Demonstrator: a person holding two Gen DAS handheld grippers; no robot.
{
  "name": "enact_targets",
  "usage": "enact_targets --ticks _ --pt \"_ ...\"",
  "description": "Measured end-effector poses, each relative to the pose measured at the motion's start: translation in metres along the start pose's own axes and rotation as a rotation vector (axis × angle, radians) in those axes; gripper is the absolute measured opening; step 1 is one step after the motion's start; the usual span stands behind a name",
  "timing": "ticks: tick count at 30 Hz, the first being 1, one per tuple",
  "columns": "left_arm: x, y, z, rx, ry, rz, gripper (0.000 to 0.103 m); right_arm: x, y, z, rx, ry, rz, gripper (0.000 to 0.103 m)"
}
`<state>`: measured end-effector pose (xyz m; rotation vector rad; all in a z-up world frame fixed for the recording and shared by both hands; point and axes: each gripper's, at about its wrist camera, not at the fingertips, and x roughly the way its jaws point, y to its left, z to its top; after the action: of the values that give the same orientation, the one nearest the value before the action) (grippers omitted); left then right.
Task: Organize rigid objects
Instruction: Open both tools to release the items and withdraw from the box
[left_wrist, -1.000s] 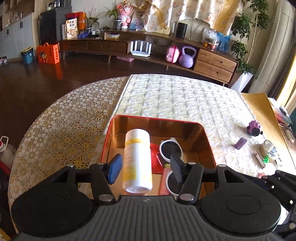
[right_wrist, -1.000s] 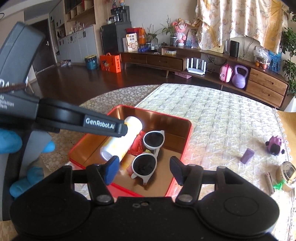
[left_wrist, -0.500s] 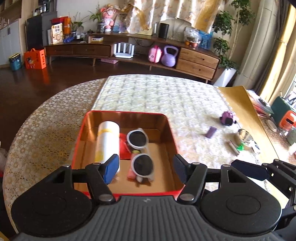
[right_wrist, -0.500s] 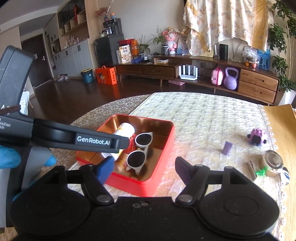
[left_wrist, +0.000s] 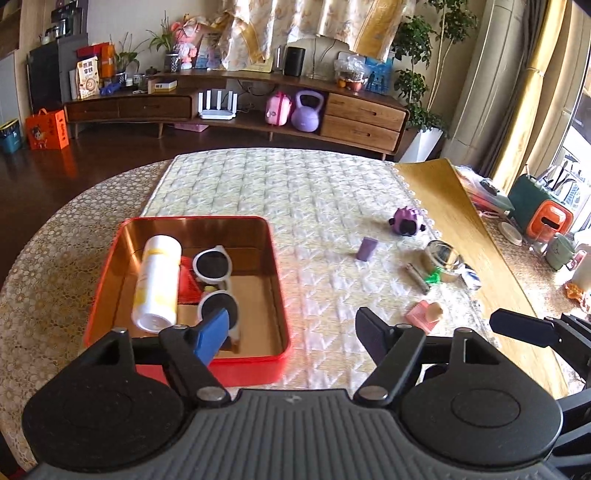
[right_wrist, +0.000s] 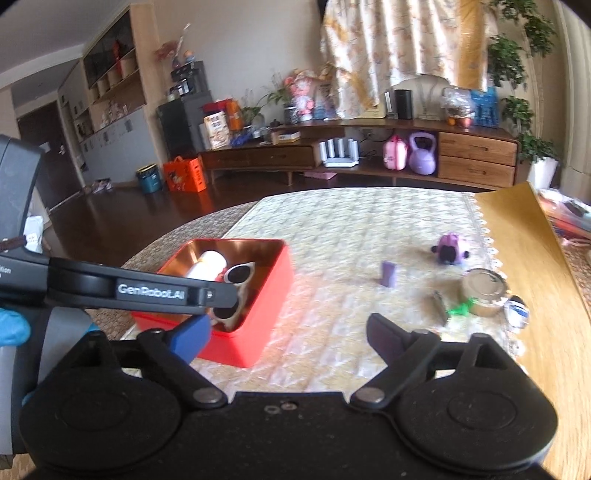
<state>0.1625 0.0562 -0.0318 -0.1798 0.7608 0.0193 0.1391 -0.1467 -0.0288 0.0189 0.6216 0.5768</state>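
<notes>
Table (left_wrist: 332, 192): quilted cloth.
Tin (left_wrist: 275, 363): red, left; holds bottle (left_wrist: 157, 284) and sunglasses (left_wrist: 214, 275).
Left gripper (left_wrist: 291, 332): empty, jaws opening.
Right gripper (right_wrist: 288, 334): empty, jaws opening.
Can (left_wrist: 443, 260), purple toy (left_wrist: 406, 220), purple block (left_wrist: 366, 248): loose, right of tin.

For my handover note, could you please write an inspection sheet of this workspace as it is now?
Surface: round table under a lace cloth, with a quilted runner along its middle.
Job's things: red tin holds a white bottle lying down and white sunglasses. Still on the runner: purple block, purple toy, metal tin, pink item.
Clutter: cups and boxes at the right edge.
Grippers: left tool and right tool are both opening, nothing between the fingers.
Cables: nothing seen on the table.
Surroundings: low sideboard, kettlebell, plants, curtains.
</notes>
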Motion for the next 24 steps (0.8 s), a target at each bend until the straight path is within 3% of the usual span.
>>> enact_targets --ticks 5,15,24 --pt "0.003 -0.013 -0.002 -0.005 0.008 -0.019 0.081 -0.017 -0.018 -0.010 0.010 -0.038 -0.027 0.103" --pt "0.024 -0.043 -0.007 0.030 0.046 -0.014 0.082 -0.027 -0.065 -0.029 0.088 -0.014 -0.080 0.103" --pt "0.056 -0.074 0.009 0.070 0.046 -0.037 0.082 -0.019 -0.085 -0.037 0.045 0.001 -0.096 0.103"
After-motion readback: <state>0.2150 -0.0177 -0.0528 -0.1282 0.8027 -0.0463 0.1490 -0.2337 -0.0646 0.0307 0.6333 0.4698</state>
